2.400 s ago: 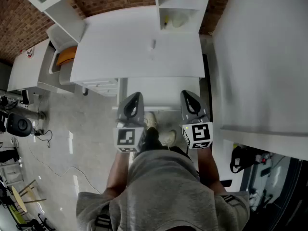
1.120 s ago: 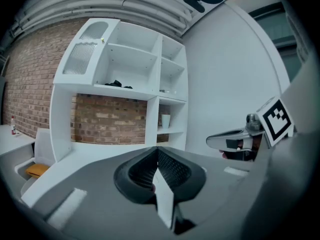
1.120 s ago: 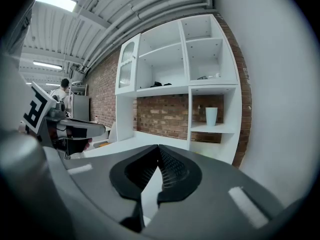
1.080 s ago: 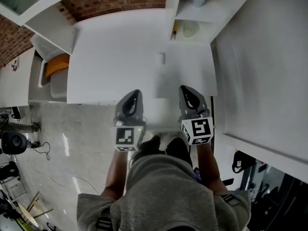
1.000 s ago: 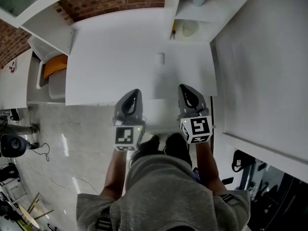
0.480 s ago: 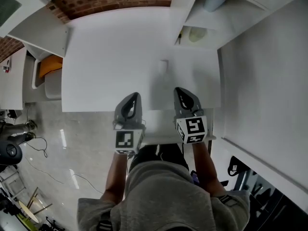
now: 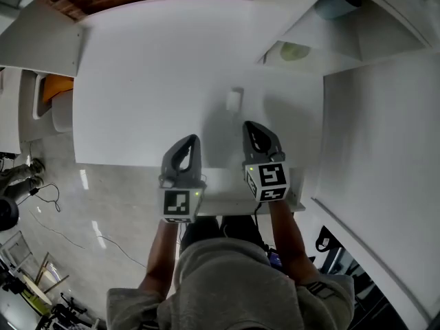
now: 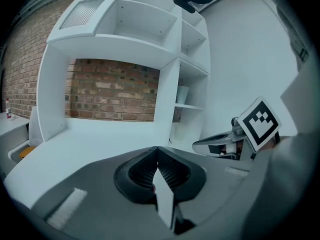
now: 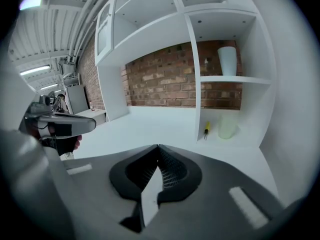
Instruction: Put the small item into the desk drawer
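A white desk [image 7: 137, 81] is seen from above. Over its front edge, the left gripper [image 7: 190, 145] has its jaws pressed together with nothing between them. Further in, on the desk's right half, lies the small item [image 7: 234, 100], a pale block that nothing touches. The right gripper [image 7: 252, 133], near the item but apart from it, is likewise closed and empty. At the back right corner, a shelf unit [image 7: 330, 57] holds a pale green cup [image 7: 293, 50].
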### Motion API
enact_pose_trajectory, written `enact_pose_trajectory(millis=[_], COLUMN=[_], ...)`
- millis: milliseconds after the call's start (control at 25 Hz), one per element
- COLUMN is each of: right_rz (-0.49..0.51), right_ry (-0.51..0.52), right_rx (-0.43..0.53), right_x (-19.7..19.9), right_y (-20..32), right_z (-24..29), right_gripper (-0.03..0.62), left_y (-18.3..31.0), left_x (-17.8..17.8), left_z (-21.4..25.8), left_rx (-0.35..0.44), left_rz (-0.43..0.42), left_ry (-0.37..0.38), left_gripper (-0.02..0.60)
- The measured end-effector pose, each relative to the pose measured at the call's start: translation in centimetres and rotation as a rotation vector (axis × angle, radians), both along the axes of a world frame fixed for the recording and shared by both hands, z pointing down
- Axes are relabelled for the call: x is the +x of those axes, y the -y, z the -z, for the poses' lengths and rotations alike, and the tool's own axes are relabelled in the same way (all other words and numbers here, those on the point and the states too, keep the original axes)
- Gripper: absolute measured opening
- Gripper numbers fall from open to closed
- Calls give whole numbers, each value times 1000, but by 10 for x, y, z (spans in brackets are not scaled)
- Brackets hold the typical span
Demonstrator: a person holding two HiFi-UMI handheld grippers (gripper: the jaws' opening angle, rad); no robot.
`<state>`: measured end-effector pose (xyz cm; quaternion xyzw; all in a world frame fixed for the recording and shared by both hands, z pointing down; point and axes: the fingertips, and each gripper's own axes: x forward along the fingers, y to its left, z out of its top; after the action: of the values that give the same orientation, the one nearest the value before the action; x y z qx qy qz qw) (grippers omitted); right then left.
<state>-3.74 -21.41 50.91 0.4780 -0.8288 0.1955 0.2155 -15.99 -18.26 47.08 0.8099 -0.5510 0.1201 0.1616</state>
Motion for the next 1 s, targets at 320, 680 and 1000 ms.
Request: enact_pose_trajectory(millis=[320, 680, 1000], right_rz=[-14, -44, -56], right_ry=[-18, -9, -14], right_rx=[-84, -212, -262], right_x=[-4, -13, -20], right_y=[24, 37, 44], right_z=[-46, -96, -122], right_gripper=[5, 188, 267], left_y=[12, 11, 11], left_x=[-6, -11, -18], left_z=[-29, -44, -53], left_rx=[-50, -90, -100], left_rz=[38, 48, 58], left_ry=[-6, 9, 16], left_gripper=[12, 12, 12])
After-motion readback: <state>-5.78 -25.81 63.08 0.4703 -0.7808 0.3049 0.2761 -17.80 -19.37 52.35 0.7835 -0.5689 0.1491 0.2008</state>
